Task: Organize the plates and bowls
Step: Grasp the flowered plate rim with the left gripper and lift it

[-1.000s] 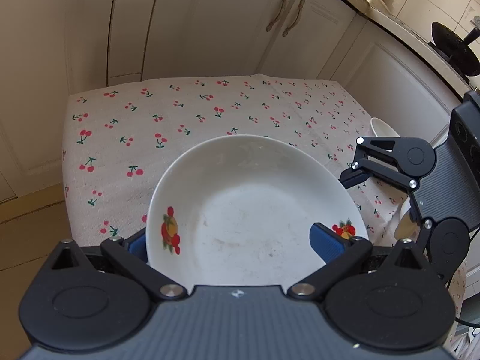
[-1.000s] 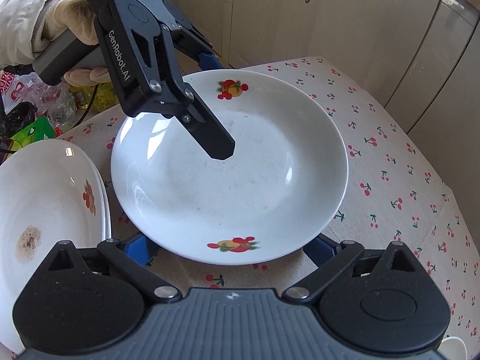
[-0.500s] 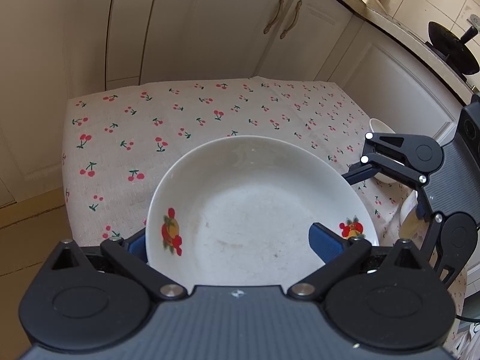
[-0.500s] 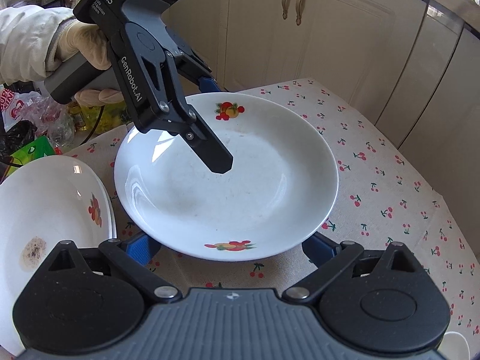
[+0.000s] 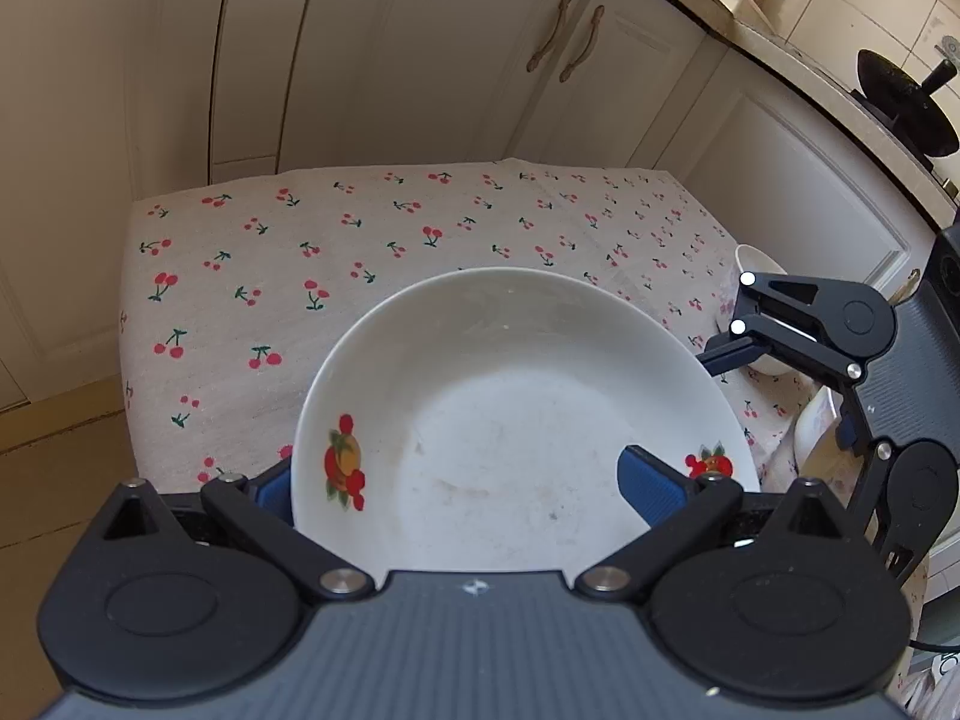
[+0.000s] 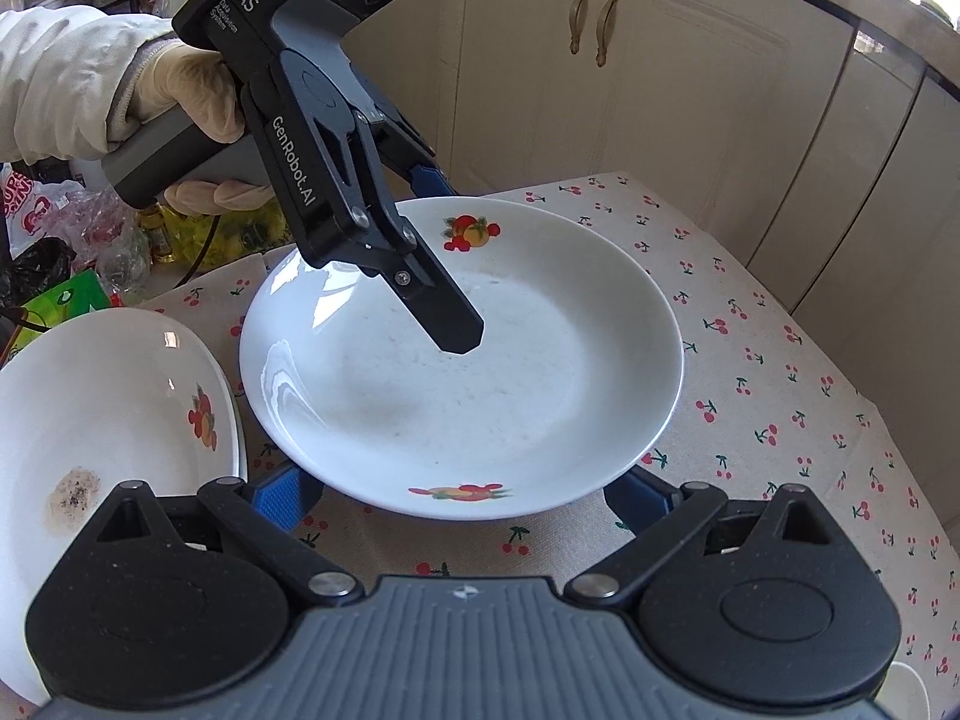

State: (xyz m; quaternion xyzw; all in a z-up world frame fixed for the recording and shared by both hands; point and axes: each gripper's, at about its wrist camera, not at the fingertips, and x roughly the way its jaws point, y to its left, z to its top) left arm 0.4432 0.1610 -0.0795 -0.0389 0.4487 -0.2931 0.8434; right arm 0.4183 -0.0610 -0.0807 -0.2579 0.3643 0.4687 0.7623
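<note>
Since the earlier frames, the white plate [image 6: 462, 372] has been lifted higher and drawn back from the right wrist camera, so more of the cherry-print cloth shows below its rim.

Nearest in the right wrist view, low in the frame, the right hand-held gripper [image 6: 462, 498] has its blue fingers [image 6: 279, 495] spread wide apart, one at each side beneath the plate's near rim; whether they touch the plate I cannot tell. At lower left a second white plate [image 6: 108, 438] with a fruit print and a brown stain lies on the counter [image 6: 840, 420], its edge just beside the held plate. The held plate fills the centre, tilted, with fruit prints on its near and far rims. At upper left the left hand-held gripper [image 6: 441, 276] is clamped on the plate's far rim, one dark finger over the inner face and a blue finger behind. A gloved hand [image 6: 192, 102] grips its handle.

From the left wrist view the plate sits low in the centre, held edge-on between the blue fingers [image 5: 648, 483]. At middle right a small white bowl [image 5: 757, 264] stands near the counter's edge, partly hidden behind the right hand-held gripper. Cream cabinet doors [image 5: 420, 60] fill the top.
</note>
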